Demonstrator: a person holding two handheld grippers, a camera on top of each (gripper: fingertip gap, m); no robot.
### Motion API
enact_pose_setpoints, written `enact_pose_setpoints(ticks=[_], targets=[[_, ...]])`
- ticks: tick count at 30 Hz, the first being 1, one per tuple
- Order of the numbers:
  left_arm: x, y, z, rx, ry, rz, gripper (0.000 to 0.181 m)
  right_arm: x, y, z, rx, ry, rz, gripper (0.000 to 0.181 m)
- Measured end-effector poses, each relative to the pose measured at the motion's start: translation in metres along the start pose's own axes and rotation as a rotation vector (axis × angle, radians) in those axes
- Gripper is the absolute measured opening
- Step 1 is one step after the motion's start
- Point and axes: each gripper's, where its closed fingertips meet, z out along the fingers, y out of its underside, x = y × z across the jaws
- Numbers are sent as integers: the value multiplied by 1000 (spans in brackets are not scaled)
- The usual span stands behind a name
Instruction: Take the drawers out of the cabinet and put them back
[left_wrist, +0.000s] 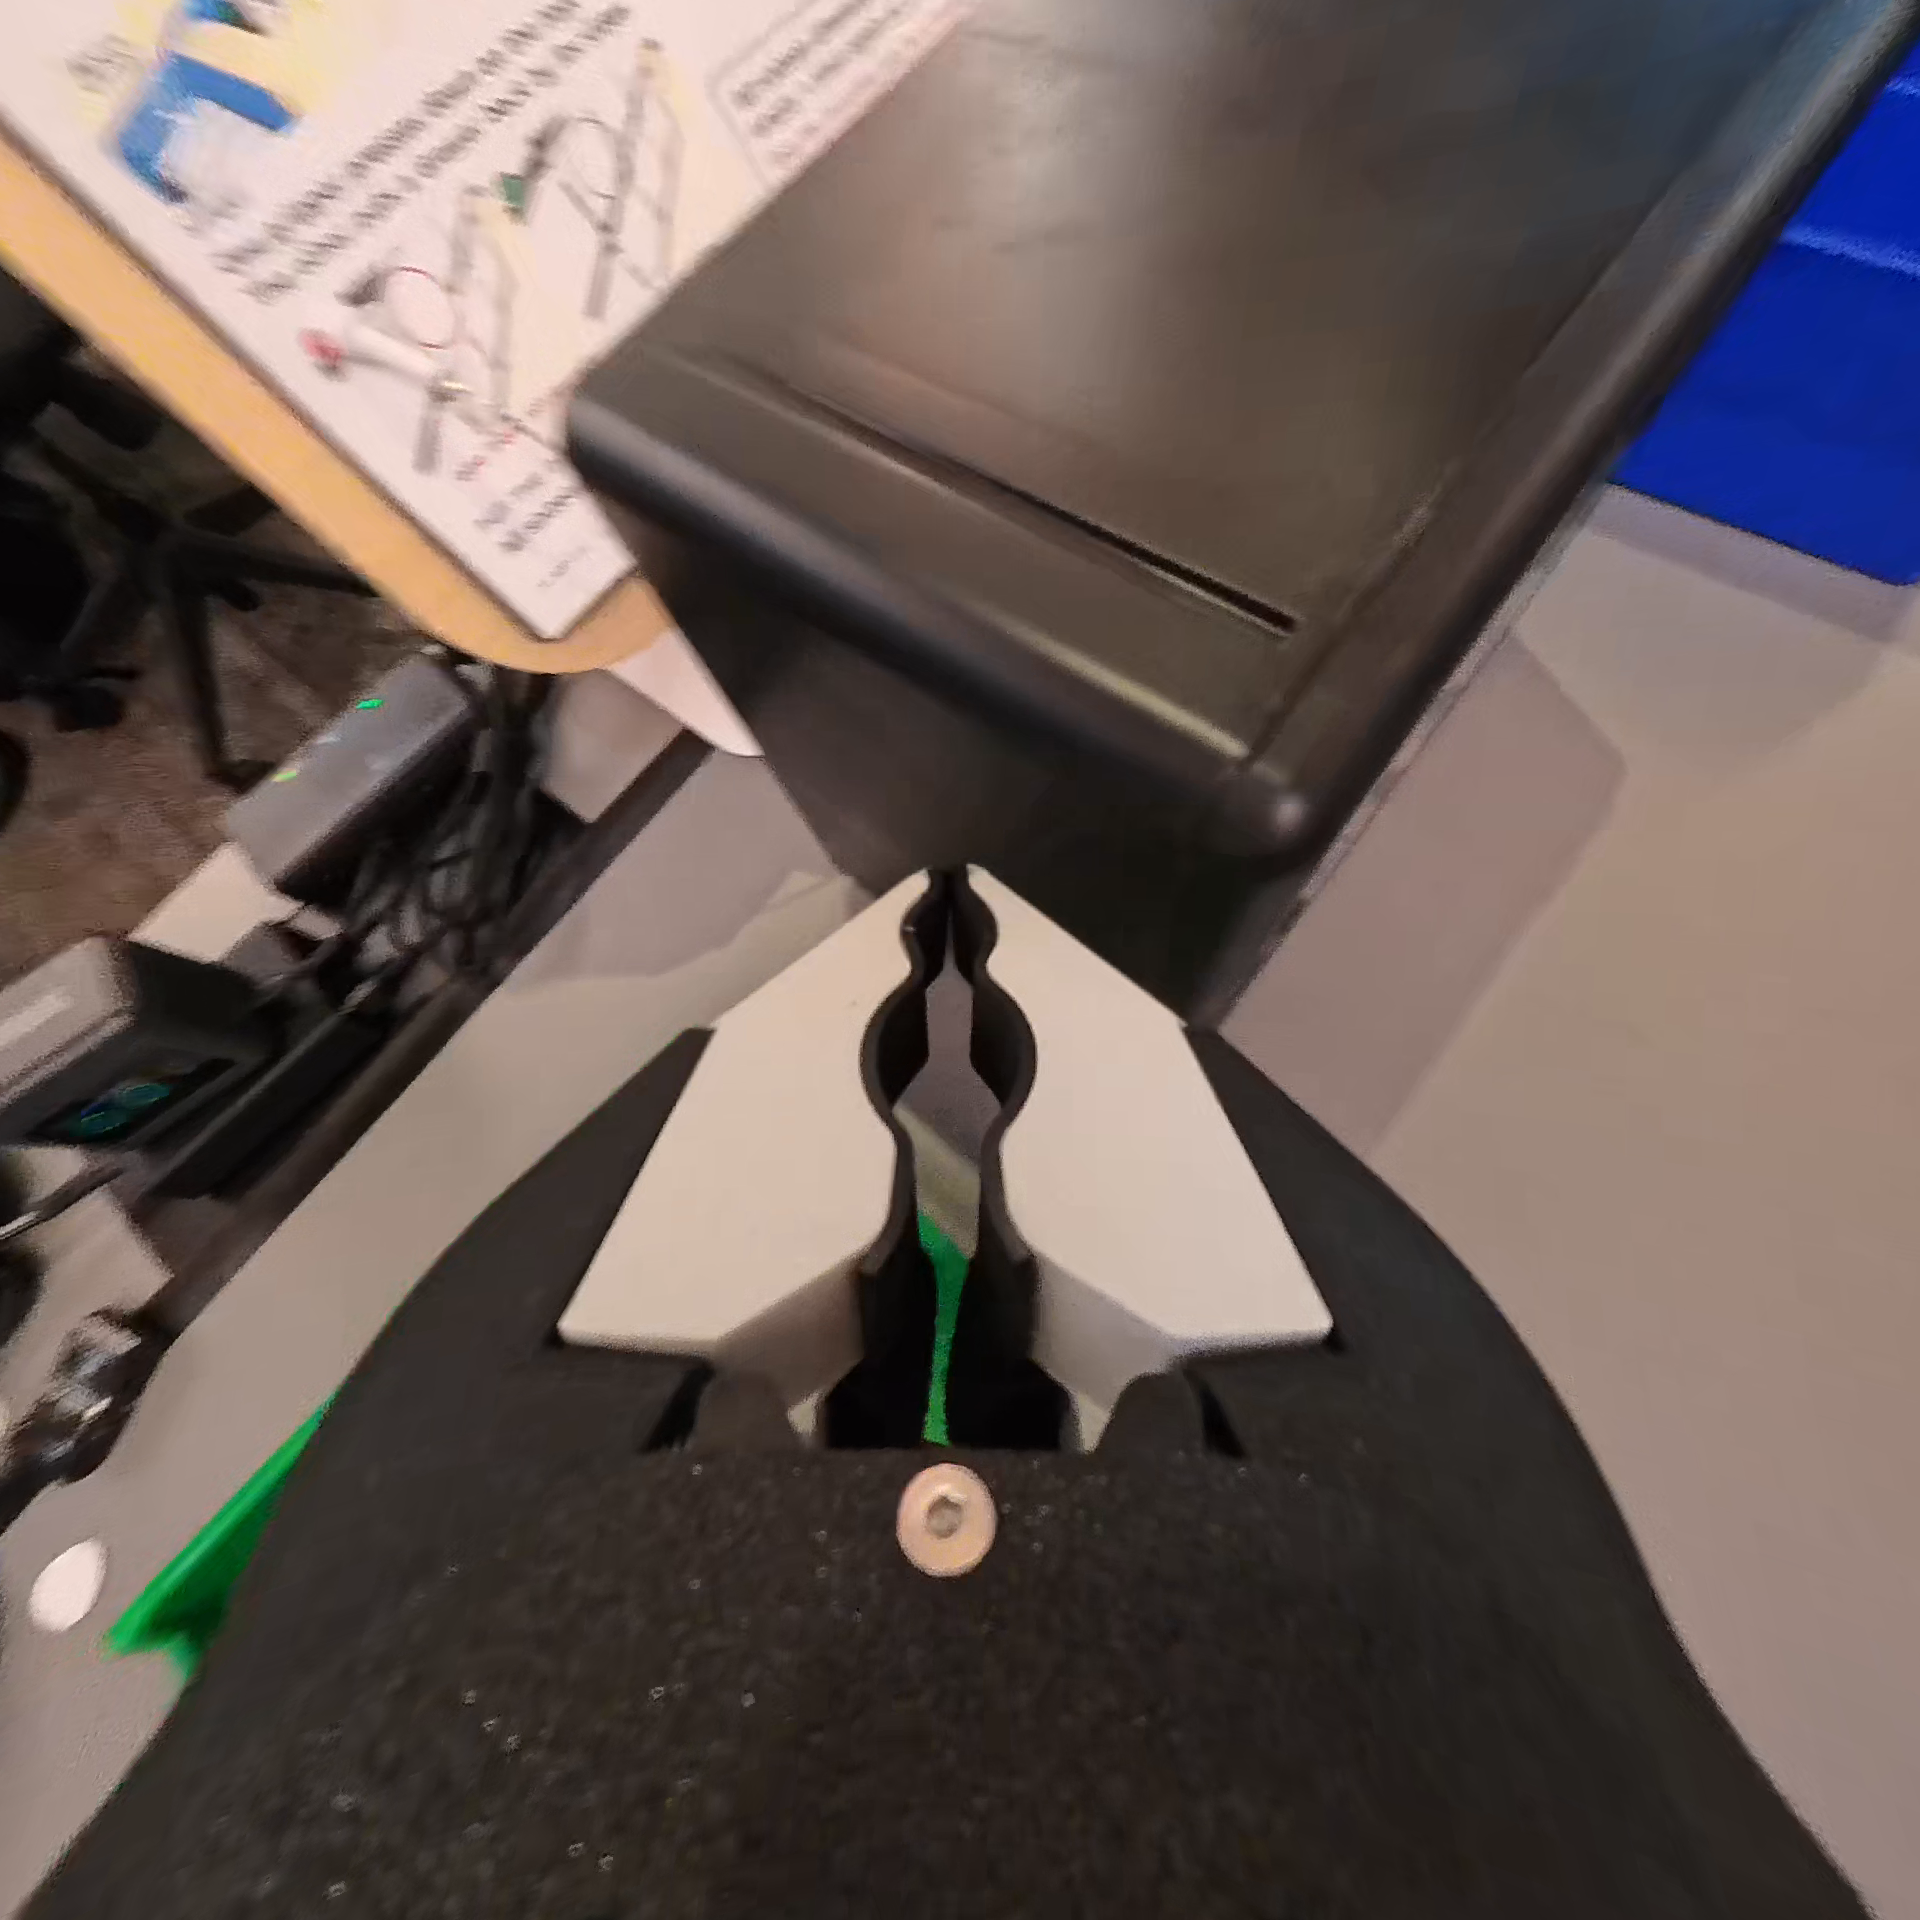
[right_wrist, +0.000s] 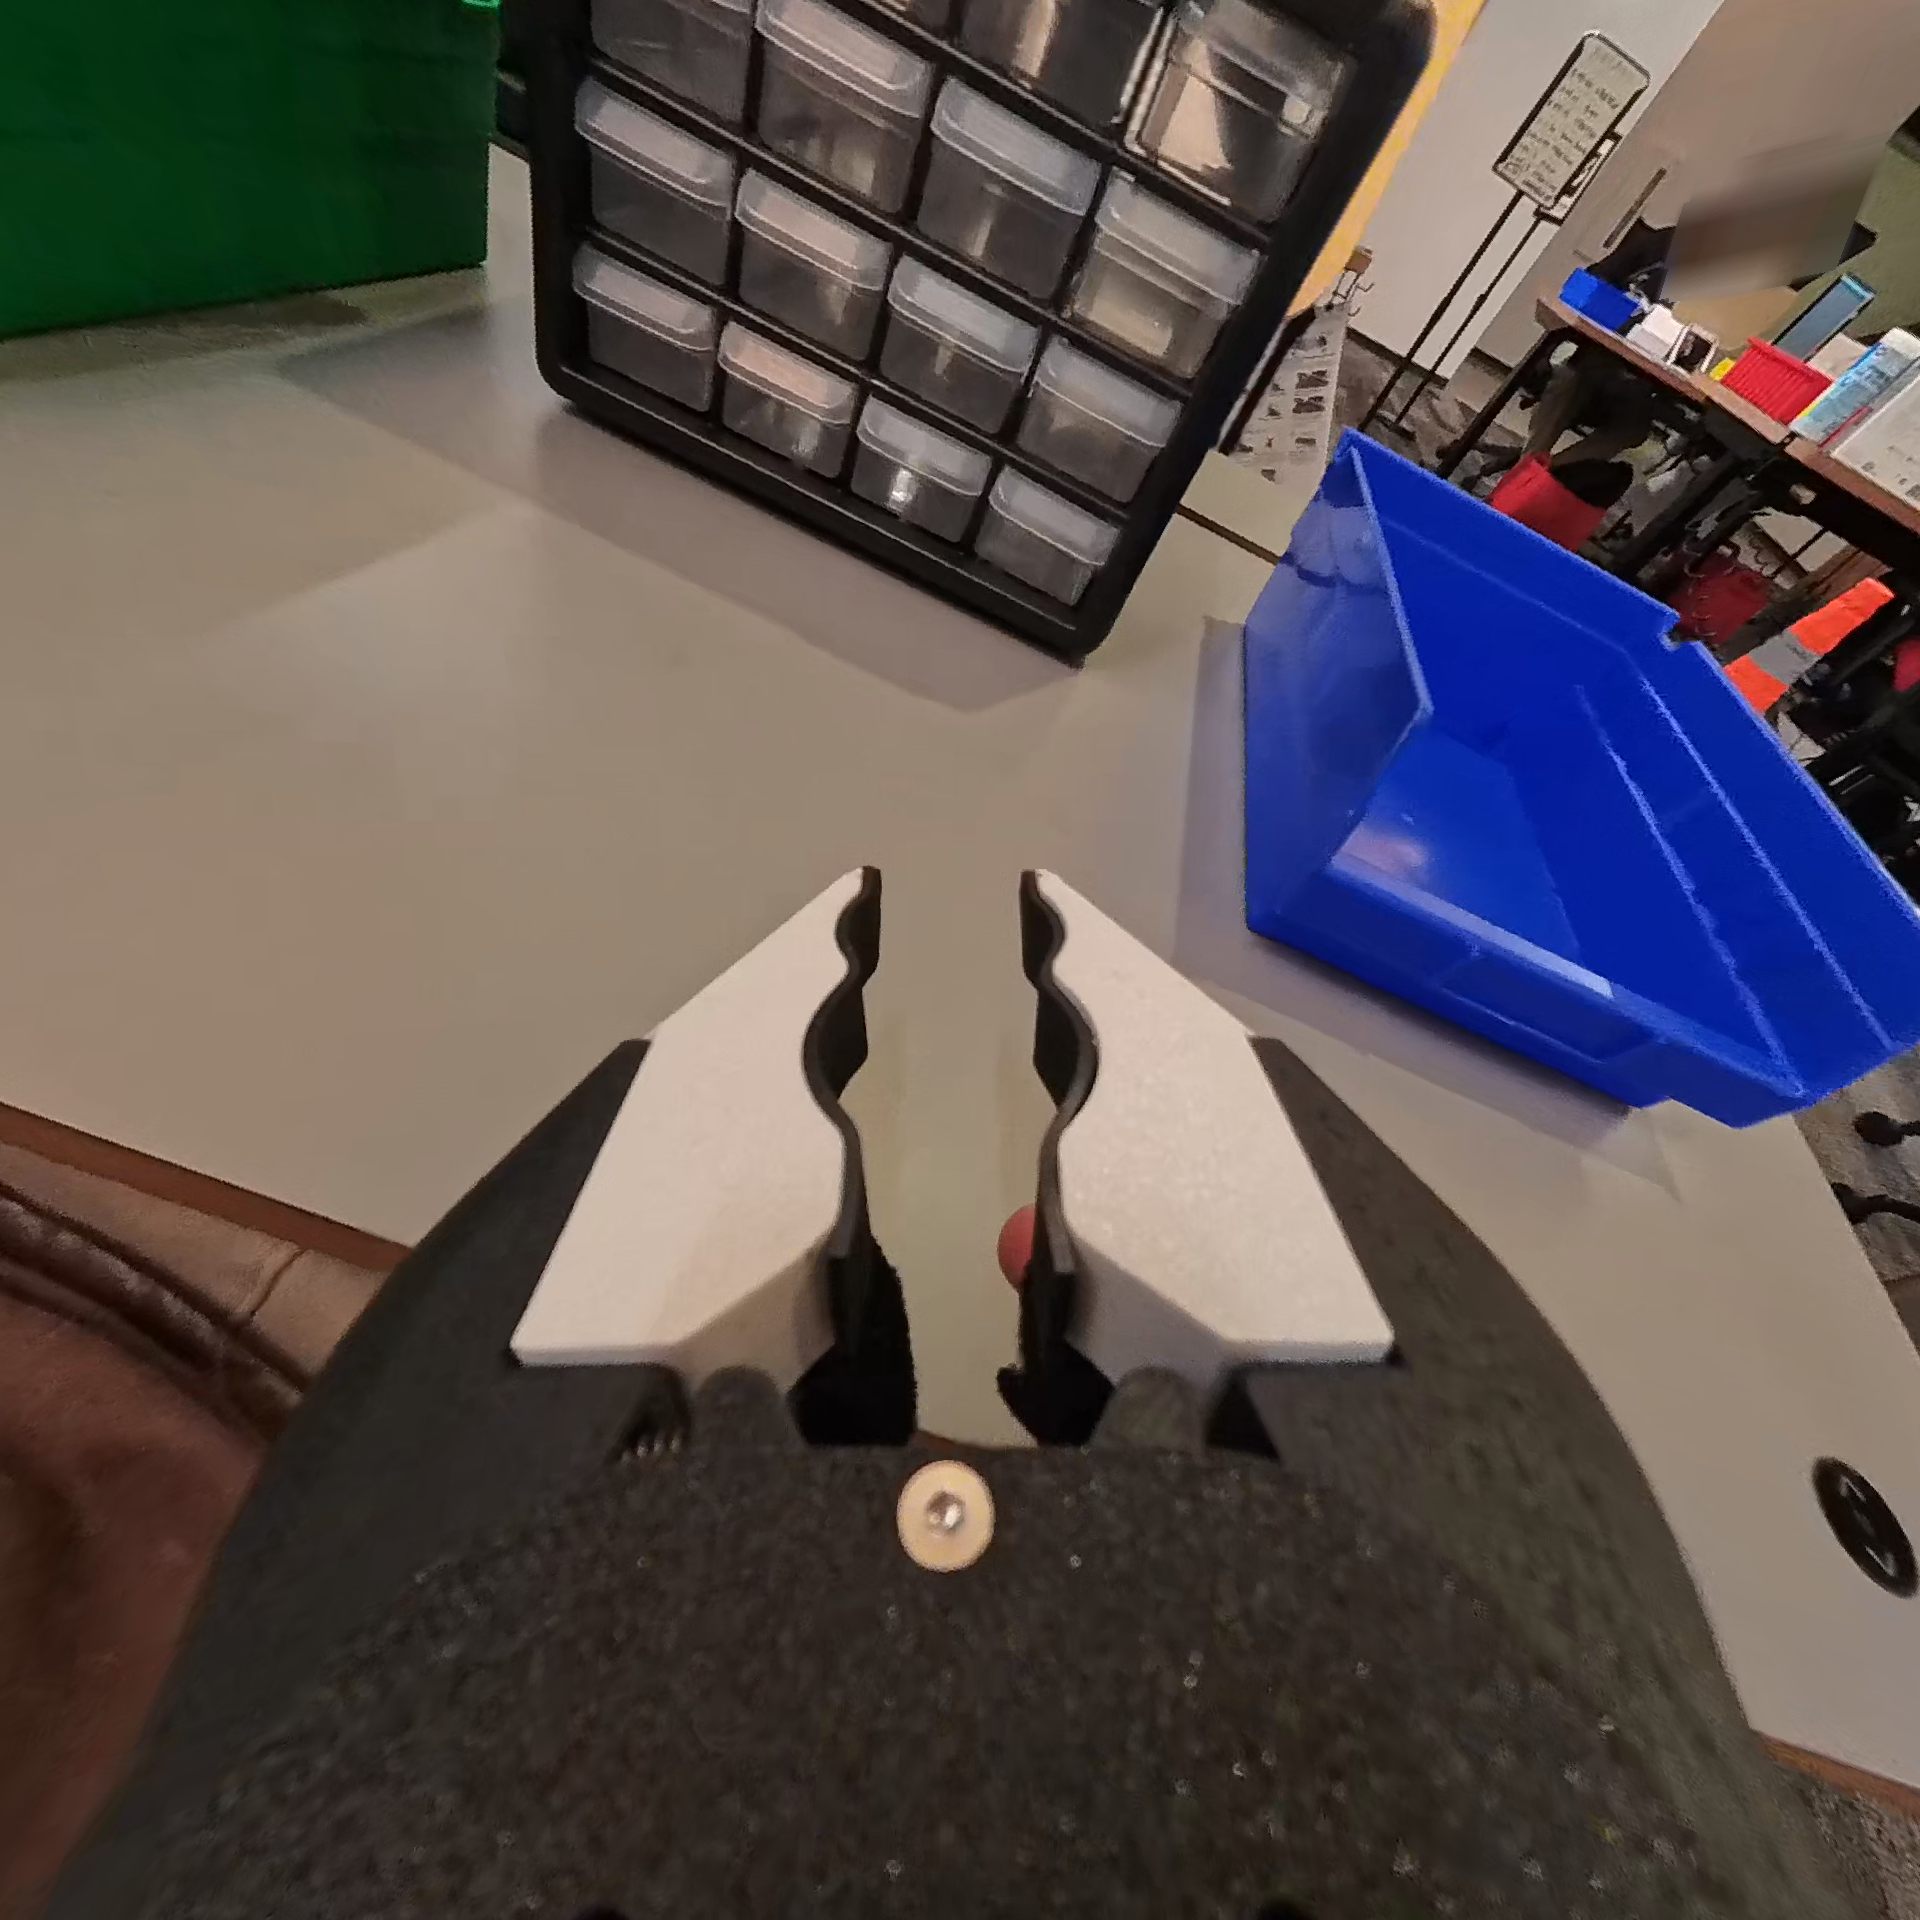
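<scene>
A black cabinet (right_wrist: 1081, 613) with a grid of clear plastic drawers (right_wrist: 810, 260) stands on the grey table (right_wrist: 416, 779). Every drawer I can see sits in its slot. My right gripper (right_wrist: 951, 883) is open and empty, low over the table in front of the cabinet and well short of it. In the left wrist view I see the cabinet's plain black top and side (left_wrist: 1091, 364), not its drawers. My left gripper (left_wrist: 951, 881) is shut with nothing between its fingers, and its tips are right at the cabinet's lower side wall.
An empty blue bin (right_wrist: 1558, 831) lies on the table right of the cabinet; it also shows in the left wrist view (left_wrist: 1849, 364). A green bin (right_wrist: 208, 156) stands at the far left. A printed sheet on a wooden board (left_wrist: 416, 208) and cables (left_wrist: 436, 831) lie beyond the table edge.
</scene>
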Motion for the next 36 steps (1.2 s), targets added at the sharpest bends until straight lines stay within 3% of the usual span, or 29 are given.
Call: enact_pose_setpoints(ticks=[3,7,10,13,15,18,21,25,32,36], targets=[[-19,-29,-23,94,-68,-25,1,-1,-4,16,6,-5,-54,26],[2,-99,-41,217,43,29,5,15,-32,54,101,106,-183,28],[44,-138,-18,176,192,203,2,18,-50,94,129,121,-169,20],[76,-161,25,103,342,296,0,28,-68,128,160,146,93,23],[80,-159,60,-31,376,323,0,41,-74,146,171,190,167,42],[88,-153,93,-207,425,381,0,61,-84,164,206,352,-108,41],[103,-164,105,-222,475,405,0,66,-92,177,253,465,-424,25],[115,-162,113,-178,550,397,0,60,-78,204,223,441,-606,25],[108,-157,112,-236,495,468,0,54,-77,230,228,474,-796,23],[107,-157,112,-252,543,386,0,57,-83,231,236,505,-798,23]])
